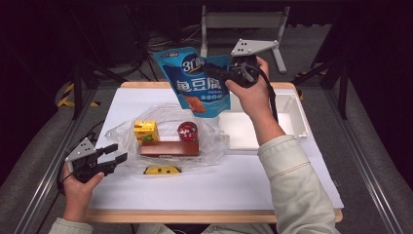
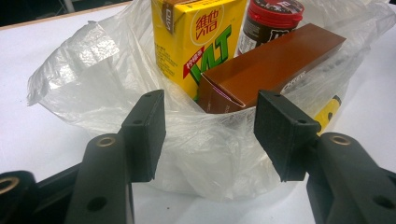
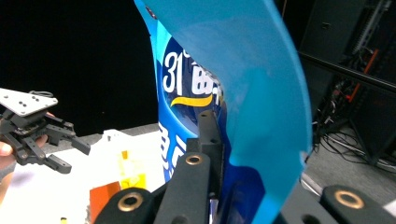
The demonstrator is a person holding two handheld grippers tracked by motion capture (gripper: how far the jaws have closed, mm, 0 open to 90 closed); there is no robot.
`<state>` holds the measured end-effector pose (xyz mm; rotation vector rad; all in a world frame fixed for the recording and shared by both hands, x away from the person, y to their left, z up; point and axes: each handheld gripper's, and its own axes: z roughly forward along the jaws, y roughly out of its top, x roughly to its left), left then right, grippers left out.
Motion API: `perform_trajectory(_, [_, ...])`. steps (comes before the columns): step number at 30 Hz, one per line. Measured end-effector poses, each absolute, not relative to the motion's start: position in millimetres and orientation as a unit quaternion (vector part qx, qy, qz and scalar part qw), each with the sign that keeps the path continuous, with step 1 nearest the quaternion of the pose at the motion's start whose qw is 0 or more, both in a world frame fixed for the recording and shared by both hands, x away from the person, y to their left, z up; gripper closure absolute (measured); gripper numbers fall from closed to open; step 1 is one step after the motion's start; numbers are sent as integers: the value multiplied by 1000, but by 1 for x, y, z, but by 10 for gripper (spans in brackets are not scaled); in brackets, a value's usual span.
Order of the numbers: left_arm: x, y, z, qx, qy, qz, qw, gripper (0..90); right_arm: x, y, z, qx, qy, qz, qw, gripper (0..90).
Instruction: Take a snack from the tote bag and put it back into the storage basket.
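Blue snack pouch (image 1: pixel 198 80) aloft over table (image 1: pixel 272 175), pinched at its edge by right gripper (image 1: pixel 229 73). Left gripper (image 2: pixel 210 135): jaws spread before plastic bag (image 2: pixel 84 79). Right gripper view: jaws clamped on pouch film; likely light, limp, slippery; sealed edge best.

Blue pouch (image 3: pixel 243 93) cut off by top edge, hides right jaw; small yellow packet (image 2: pixel 329 112) mostly behind plastic bag (image 2: pixel 84 79).

A lab: white table (image 1: pixel 272 180) amid metal framing (image 1: pixel 44 170), floor cables (image 1: pixel 160 41), dark surroundings
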<state>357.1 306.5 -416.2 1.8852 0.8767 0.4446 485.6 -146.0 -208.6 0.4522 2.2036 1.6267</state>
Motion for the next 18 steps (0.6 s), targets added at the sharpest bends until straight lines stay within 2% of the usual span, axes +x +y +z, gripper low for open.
perform_trajectory(18, [357, 307, -416, 772, 364, 177, 489, 435, 487, -209, -208, 211, 765, 571, 211, 900])
